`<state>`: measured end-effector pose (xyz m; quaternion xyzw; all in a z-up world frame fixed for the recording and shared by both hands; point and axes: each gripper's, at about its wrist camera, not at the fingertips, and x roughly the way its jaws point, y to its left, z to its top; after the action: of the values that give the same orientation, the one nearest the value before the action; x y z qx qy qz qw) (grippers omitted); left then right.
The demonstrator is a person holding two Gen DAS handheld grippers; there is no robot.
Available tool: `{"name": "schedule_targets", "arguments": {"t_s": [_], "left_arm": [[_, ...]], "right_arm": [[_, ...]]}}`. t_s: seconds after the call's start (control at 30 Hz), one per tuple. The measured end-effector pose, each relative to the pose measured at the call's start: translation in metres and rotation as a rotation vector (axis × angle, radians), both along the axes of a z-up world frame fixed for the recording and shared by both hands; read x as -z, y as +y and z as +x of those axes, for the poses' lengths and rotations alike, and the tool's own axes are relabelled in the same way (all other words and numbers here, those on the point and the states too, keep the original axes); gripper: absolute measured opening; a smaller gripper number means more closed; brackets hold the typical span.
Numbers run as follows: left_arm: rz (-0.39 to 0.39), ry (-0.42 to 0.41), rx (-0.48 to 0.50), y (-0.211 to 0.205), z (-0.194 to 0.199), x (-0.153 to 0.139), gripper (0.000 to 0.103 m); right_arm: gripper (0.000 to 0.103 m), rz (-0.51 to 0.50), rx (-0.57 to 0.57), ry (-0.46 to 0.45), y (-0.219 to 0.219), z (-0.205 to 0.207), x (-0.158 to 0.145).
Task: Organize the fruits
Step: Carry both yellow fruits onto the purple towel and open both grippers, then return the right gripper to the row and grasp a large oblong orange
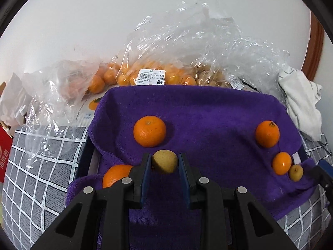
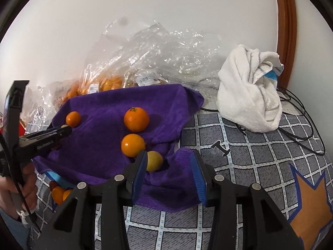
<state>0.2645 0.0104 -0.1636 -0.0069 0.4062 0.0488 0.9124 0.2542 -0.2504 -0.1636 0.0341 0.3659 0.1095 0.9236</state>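
My left gripper [image 1: 164,155] is shut on a small yellow-brown fruit [image 1: 164,164] and holds it over the purple towel [image 1: 208,120]. On the towel lie a large orange [image 1: 149,131], another orange [image 1: 267,133], a small orange [image 1: 282,163] and a small yellow fruit [image 1: 296,173]. One more orange [image 1: 115,177] is half hidden by my left finger. My right gripper [image 2: 169,154] stands open over the towel's near edge. A yellow fruit [image 2: 155,160] lies on the towel against its left finger, not gripped. In the right wrist view the left gripper [image 2: 66,129] reaches in from the left.
Clear plastic bags of oranges [image 1: 149,70] are heaped against the wall behind the towel. A crumpled white cloth [image 2: 249,95] and black cables [image 2: 299,137] lie at the right on the grey checked cover [image 2: 249,145]. A few small oranges [image 2: 59,194] show under the towel's left edge.
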Motion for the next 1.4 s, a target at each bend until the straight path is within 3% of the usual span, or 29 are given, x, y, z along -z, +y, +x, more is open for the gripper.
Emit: {"name": "schedule_targets", "arguments": {"t_s": [0.17,0.27,0.37,0.6,0.77,0.9,1.03,1.13,1.27,1.4], "left_arm": [[0.018,0.018,0.01,-0.004,-0.002,-0.006,0.026],[-0.02,-0.015,0.012,0.003,-0.024,-0.017,0.035],[-0.046,-0.042,0.042,0.014,-0.055,-0.025,0.036],[0.071,-0.094,0.12,0.042,-0.114,-0.042,0.036],[0.036,-0.1,0.168,0.057,-0.133,-0.037,0.036],[0.044,-0.088,0.117,0.073,-0.139,-0.022,0.036],[-0.02,-0.057,0.094,0.092,-0.145,-0.006,0.036],[-0.069,-0.047,0.078,0.106,-0.15,0.002,0.036],[-0.062,-0.05,0.046,0.119,-0.153,0.012,0.036],[-0.181,-0.036,0.028,0.139,-0.154,0.017,0.036]], "right_arm": [[0.043,-0.026,-0.014,-0.009,0.008,-0.002,0.001],[0.043,-0.049,-0.038,-0.027,0.015,-0.005,0.003],[0.043,-0.081,-0.058,-0.055,0.024,-0.011,0.004],[0.043,-0.173,-0.1,-0.062,0.049,-0.036,-0.006],[0.043,-0.11,-0.105,-0.062,0.062,-0.067,-0.021],[0.043,-0.124,-0.109,-0.037,0.075,-0.089,-0.019],[0.043,-0.053,-0.119,0.031,0.081,-0.105,-0.005],[0.043,-0.057,-0.092,0.055,0.088,-0.108,0.004],[0.043,-0.029,-0.102,0.058,0.096,-0.107,0.002],[0.043,-0.043,-0.135,0.041,0.111,-0.1,-0.002]]}}
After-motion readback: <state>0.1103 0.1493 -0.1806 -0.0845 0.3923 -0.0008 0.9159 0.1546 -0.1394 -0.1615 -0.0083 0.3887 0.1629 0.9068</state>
